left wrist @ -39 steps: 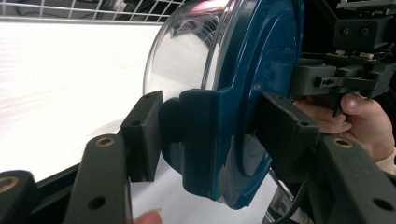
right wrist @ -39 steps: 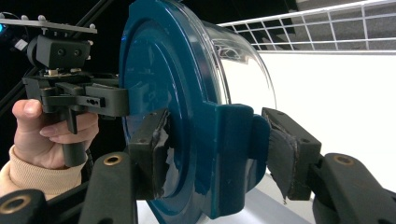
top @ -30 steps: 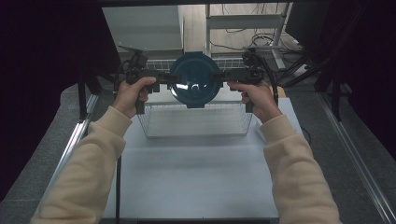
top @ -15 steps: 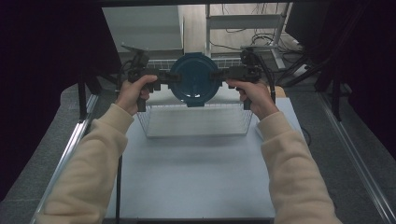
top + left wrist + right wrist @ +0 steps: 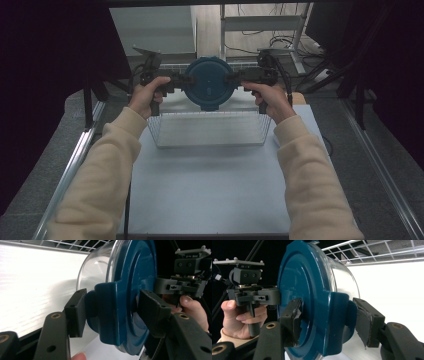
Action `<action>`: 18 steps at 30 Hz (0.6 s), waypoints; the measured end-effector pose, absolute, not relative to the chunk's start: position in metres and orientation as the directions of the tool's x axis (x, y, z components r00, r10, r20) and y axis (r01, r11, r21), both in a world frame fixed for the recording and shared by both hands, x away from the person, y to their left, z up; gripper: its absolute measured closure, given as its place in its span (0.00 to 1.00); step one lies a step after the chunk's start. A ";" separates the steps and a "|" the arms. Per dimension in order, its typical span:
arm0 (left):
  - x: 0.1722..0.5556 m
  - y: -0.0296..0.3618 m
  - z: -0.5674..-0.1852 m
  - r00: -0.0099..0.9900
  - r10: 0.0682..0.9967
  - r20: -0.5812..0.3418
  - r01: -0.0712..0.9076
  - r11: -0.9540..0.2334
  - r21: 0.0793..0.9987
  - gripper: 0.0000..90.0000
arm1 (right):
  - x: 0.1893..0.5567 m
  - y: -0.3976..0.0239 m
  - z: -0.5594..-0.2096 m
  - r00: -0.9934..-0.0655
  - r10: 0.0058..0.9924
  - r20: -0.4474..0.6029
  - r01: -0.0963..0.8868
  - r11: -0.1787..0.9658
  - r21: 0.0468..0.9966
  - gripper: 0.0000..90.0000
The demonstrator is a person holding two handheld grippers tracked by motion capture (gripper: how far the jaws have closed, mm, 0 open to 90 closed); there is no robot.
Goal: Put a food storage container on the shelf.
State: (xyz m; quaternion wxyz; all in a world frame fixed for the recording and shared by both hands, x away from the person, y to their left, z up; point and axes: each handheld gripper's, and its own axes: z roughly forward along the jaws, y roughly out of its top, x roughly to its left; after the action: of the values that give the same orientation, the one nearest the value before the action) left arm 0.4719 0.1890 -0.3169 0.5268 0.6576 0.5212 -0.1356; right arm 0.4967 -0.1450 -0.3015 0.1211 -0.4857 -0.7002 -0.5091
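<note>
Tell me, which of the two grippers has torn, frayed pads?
The right gripper: its pads look ragged where they clamp the blue lid. The left gripper's pads are smooth and square.

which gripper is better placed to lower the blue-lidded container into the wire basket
Neither alone. The left gripper and right gripper each clamp a side latch of the container, tipped on its side above the wire basket. Lowering probably needs both.

No readable text, labels, brands or numbers anywhere. Blue lid (image 5: pixel 210 82) at top centre of the high view: plain, no print. Same in both gripper views, just moulded rings on it. Gripper bodies: bare screws and slots, no markings legible. Wire basket (image 5: pixel 210 129) and table (image 5: pixel 210 195): blank.
</note>
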 end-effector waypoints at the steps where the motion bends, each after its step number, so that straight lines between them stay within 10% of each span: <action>1: 0.473 0.189 -0.318 0.413 0.541 -0.733 0.831 0.104 0.546 0.47 | 0.498 -0.145 -0.302 -0.493 0.558 0.668 0.808 0.008 0.590 0.47; 18: 0.493 0.191 -0.334 0.342 0.495 -0.799 0.868 0.160 0.470 0.43 | 0.517 -0.145 -0.318 -0.374 0.544 0.751 0.869 -0.077 0.488 0.42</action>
State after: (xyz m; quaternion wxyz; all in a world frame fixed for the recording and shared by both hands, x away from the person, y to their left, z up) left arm 0.4932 0.1911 -0.3341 0.5307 0.6239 0.5460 -0.1759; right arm 0.5166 -0.1452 -0.3179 0.1620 -0.5357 -0.6598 -0.5014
